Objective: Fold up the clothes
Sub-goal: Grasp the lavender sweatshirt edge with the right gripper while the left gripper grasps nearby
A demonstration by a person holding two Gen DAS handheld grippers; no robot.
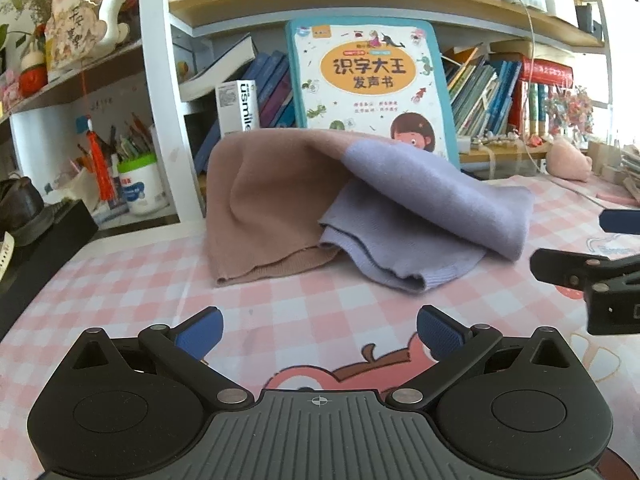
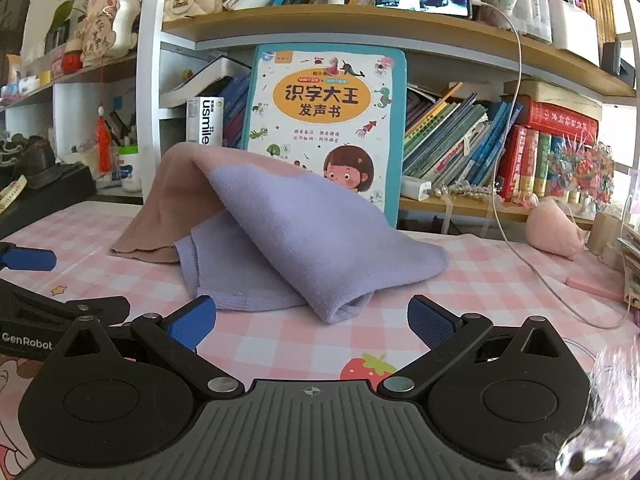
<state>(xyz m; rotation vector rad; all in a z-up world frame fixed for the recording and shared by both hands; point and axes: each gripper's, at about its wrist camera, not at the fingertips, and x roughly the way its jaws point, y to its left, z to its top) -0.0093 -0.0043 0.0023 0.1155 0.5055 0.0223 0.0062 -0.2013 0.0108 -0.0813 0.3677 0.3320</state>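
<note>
A knitted garment, half tan (image 1: 264, 200) and half lavender (image 1: 420, 208), lies heaped on the pink checked tablecloth (image 1: 120, 300), its back propped against a big picture book. In the right wrist view the lavender part (image 2: 304, 232) drapes forward over the tan part (image 2: 168, 208). My left gripper (image 1: 318, 334) is open, a short way in front of the garment, with nothing between its blue pads. My right gripper (image 2: 312, 324) is open too, close before the lavender hem. Each gripper shows at the edge of the other's view: the right gripper (image 1: 600, 272) and the left gripper (image 2: 36, 280).
A large picture book (image 2: 324, 120) leans on the bookshelf behind the garment. Shelves of books (image 2: 480, 140) fill the back. A pen cup (image 1: 140, 176) and a red tassel (image 1: 100, 160) are at left. A white cable (image 2: 532, 264) and a pink plush (image 2: 556, 228) lie at right.
</note>
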